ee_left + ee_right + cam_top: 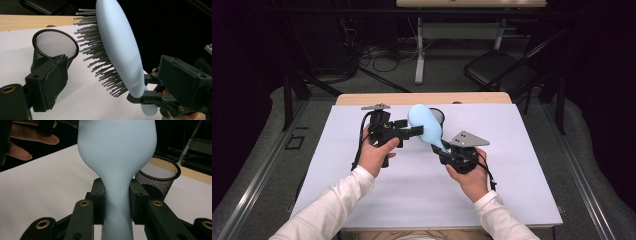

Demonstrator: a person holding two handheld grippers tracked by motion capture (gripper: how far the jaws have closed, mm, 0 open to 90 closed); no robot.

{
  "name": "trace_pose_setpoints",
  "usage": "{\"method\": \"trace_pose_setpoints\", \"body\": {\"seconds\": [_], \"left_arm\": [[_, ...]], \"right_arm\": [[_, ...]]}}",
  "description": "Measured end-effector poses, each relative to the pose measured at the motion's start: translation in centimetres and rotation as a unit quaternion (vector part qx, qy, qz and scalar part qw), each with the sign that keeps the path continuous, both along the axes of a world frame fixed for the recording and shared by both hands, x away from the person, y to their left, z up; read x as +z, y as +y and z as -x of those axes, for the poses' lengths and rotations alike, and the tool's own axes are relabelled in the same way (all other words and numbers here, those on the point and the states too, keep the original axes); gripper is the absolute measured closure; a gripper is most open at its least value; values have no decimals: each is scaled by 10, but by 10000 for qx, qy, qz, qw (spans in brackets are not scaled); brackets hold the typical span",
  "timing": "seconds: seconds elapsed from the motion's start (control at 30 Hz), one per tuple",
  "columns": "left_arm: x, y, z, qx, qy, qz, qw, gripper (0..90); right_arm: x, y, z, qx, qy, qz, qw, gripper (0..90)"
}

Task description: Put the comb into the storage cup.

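1. The hairbrush [425, 125] is light blue with dark bristles and is held above the table [512, 150], clear of its surface. In the high view it slants from the right gripper up and toward the left gripper.
2. The right gripper [443, 149] clamps the narrow neck of the hairbrush handle; in the right gripper view both pads [98, 202] press against the neck, and the handle end passes down between the jaws.
3. The left gripper [414, 131] has its jaws spread wide, with no earlier contact visible: the brush head sits between them, and neither pad [53, 77] touches it in the left gripper view. One jaw stands on the bristle side, the other on the smooth back.
4. A black mesh cup [53, 47] stands upright on the table just beyond the left gripper, on the bristle side of the brush head, apart from the bristles.
5. A white sheet covers the table beneath both grippers.
6. A person's hand [374, 155] in a white sleeve [332, 207] holds the left gripper.
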State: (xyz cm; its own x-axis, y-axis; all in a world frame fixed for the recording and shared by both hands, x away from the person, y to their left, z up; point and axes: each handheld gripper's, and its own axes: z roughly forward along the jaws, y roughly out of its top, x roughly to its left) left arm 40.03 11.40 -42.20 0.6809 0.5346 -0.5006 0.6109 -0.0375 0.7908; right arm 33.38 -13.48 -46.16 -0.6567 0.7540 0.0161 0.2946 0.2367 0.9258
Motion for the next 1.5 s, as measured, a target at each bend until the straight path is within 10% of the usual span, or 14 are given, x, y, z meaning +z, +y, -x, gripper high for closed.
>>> {"method": "trace_pose_setpoints", "body": {"seconds": [1.5], "left_arm": [[-3, -21, -8, -151, 237, 222, 9994, 162]], "right_arm": [[0, 6, 5, 126, -65, 13, 9999, 694]]}}
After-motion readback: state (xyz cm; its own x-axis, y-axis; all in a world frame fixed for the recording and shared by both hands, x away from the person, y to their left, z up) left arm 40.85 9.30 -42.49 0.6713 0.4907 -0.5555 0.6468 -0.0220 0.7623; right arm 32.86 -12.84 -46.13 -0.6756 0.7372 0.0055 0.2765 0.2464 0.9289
